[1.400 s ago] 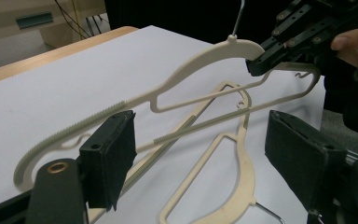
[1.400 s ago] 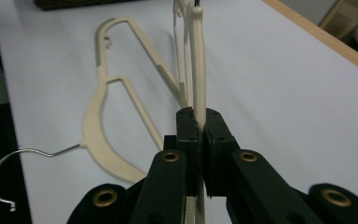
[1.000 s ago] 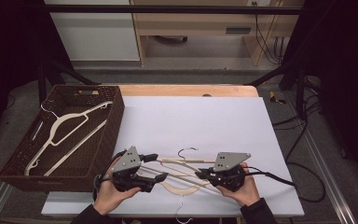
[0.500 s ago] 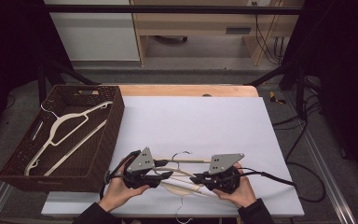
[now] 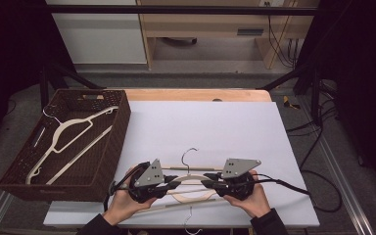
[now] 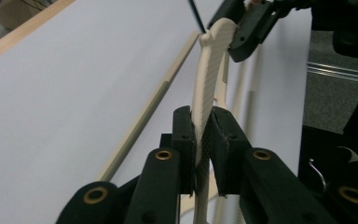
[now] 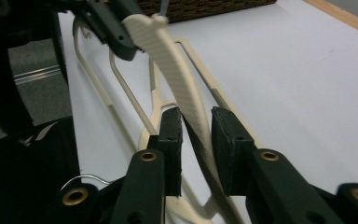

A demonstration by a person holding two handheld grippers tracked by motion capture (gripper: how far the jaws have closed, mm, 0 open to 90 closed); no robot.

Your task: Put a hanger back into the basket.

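hanger [image 5: 192,173]: cream one, held up at the near middle of the table [image 5: 215,127], gripped by both tools at once. Hook seen pointing away from the person, toward the far edge.
long axis: run pretty much side to side, from one gripper across to the other, so any lift or carry has to be done with both ends kept level.
left gripper [image 6: 204,149]: jaws closed tight on the hanger's left arm, pads seen pressed to both faces in the left gripper view.
right gripper [image 7: 196,140]: jaws set around the right arm of the hanger; one pad looks touched, a gap is seen at the other, so a full clamp can't be called from here.
second hanger [image 5: 196,198]: left flat on the table just under and near the held one, hook toward the person.
basket [image 5: 120,137]: brown wicker, at the table's left, well apart from the grip; one more hanger [image 5: 68,134] is laid inside.
nearer hand: the left one is closer to the basket, so it's guessed that end would be led in first.
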